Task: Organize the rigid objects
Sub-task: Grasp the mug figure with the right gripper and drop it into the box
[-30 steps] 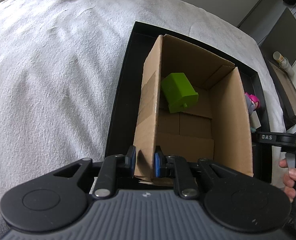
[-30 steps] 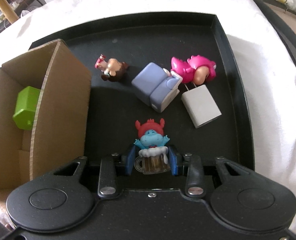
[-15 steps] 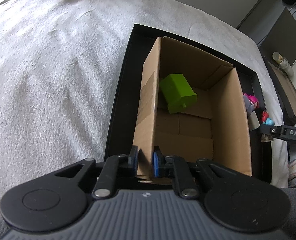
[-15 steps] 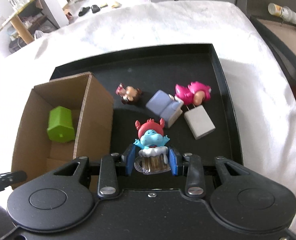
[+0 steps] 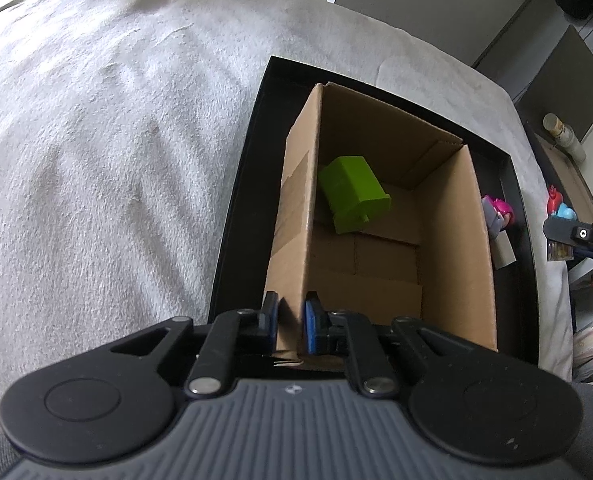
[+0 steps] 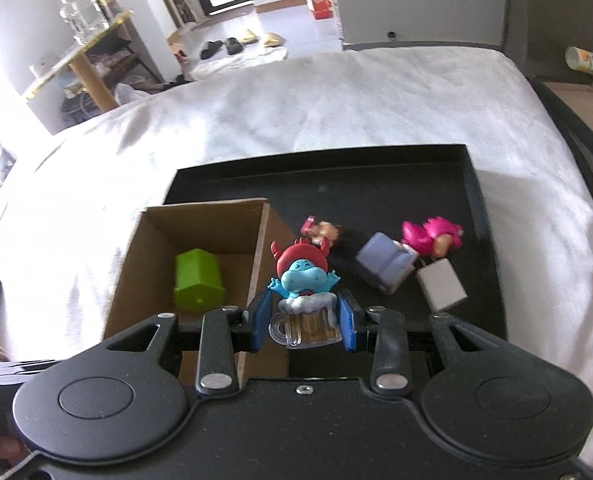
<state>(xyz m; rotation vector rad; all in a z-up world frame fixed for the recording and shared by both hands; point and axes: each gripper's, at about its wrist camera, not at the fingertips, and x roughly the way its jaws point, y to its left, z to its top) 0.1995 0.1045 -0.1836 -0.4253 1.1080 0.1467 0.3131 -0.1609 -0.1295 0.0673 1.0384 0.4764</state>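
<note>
My left gripper is shut on the near left wall of an open cardboard box that stands in a black tray. A green block lies inside the box; it also shows in the right wrist view. My right gripper is shut on a blue figurine with a red cap and a beer mug, held high above the tray, over the box's right wall. The figurine also shows at the right edge of the left wrist view.
On the tray right of the box lie a small brown figure, a lilac block, a pink figure and a white charger. The tray rests on a white blanket. A dark cabinet stands beyond.
My right gripper has lifted the figurine well above the tray and moved left toward the box. My left gripper keeps its hold on the box wall.
</note>
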